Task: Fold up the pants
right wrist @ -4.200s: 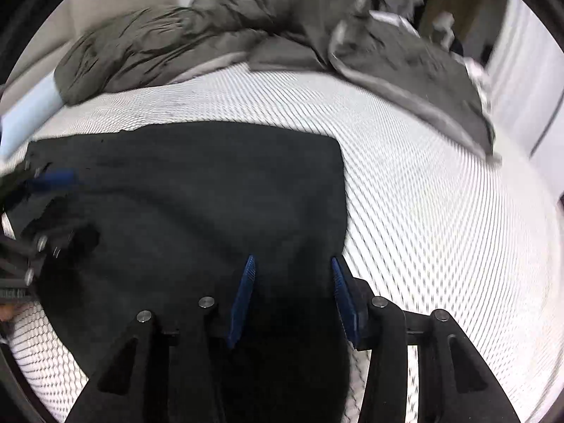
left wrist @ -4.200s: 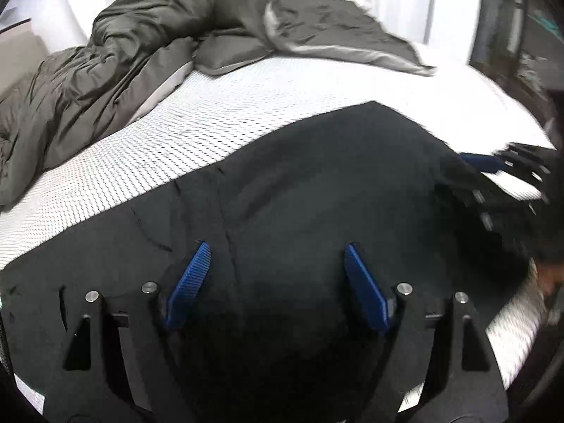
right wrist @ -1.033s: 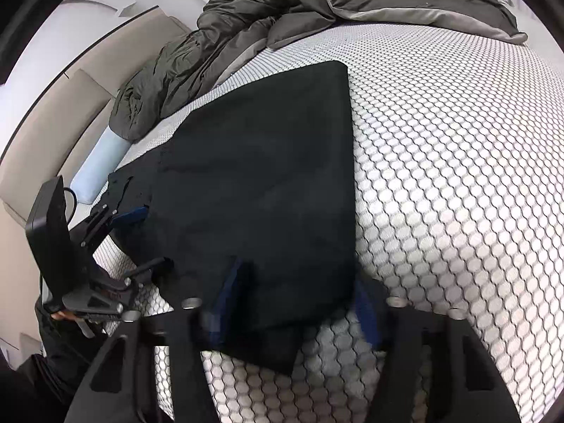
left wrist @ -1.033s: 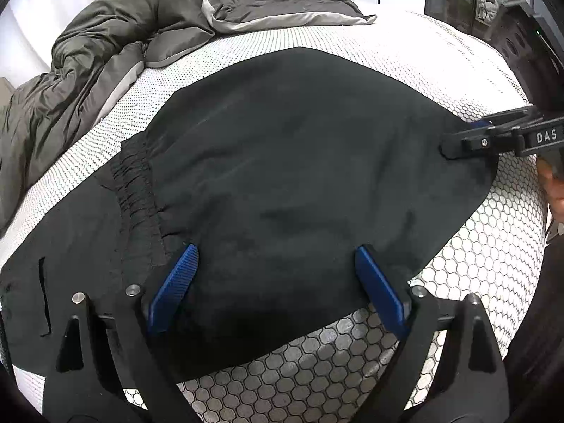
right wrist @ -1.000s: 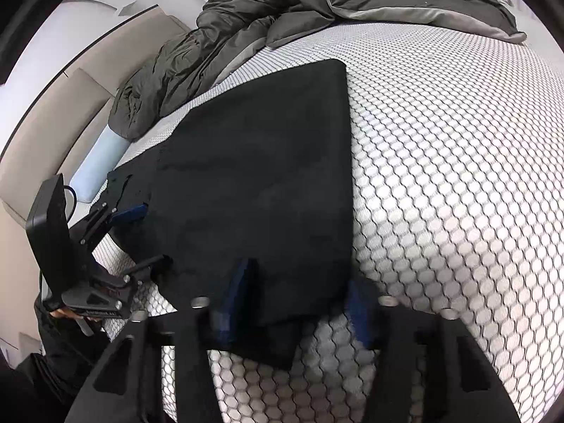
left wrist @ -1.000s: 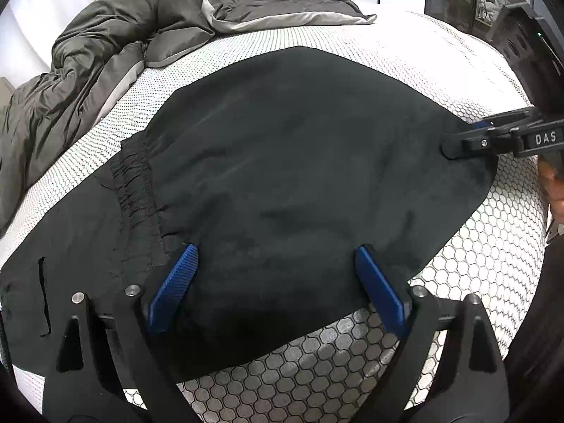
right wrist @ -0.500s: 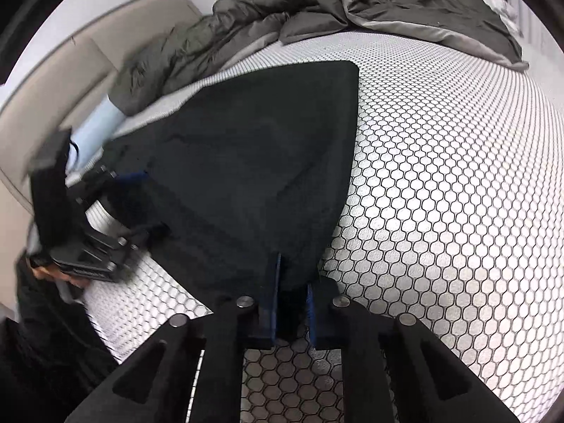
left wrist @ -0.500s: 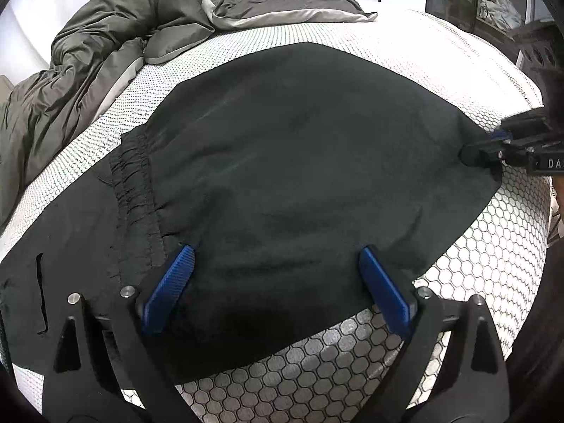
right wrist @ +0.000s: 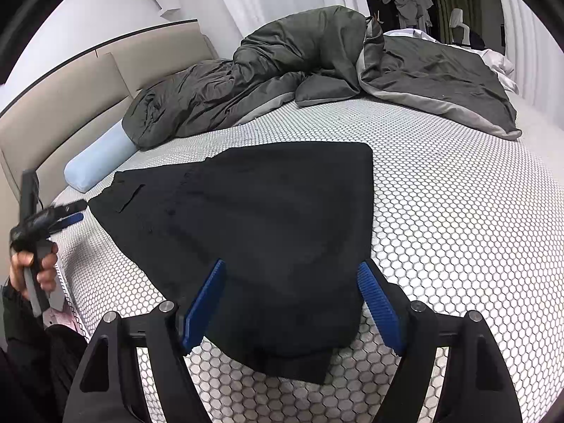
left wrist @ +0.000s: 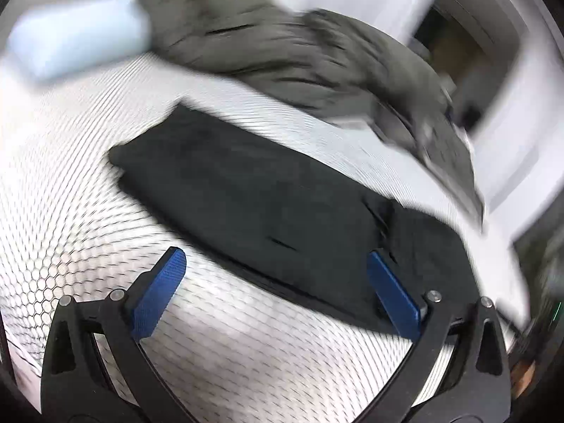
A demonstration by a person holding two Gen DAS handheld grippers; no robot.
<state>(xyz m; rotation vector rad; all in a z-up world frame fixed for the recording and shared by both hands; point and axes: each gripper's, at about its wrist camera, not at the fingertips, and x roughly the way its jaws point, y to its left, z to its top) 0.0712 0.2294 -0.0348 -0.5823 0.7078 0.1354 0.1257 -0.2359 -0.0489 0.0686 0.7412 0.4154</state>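
Black pants [right wrist: 268, 218] lie folded on the honeycomb mattress [right wrist: 458, 211]. My right gripper [right wrist: 292, 303] hovers over their near corner; its jaws are opening, and the cloth lies slack between the blue pads [right wrist: 379, 306] without being pressed. A hand [right wrist: 31, 268] holds my left gripper [right wrist: 70, 212] at the far left, just off the pants' end. The left wrist view is blurred: the left gripper [left wrist: 278, 282] stands wide and still opening, above the mattress [left wrist: 70, 211] with the pants' [left wrist: 268, 204] near edge between its fingers, untouched.
A crumpled grey duvet [right wrist: 317, 70] covers the far side of the bed, with a light blue pillow [right wrist: 98, 162] against the beige headboard [right wrist: 60, 105]. The mattress edge runs along the near left, beside the person's dark sleeve [right wrist: 21, 335].
The right gripper pinched the pants' near corner, then opened and let it drop. The left gripper swept from the pants' middle to their far left end and rolled.
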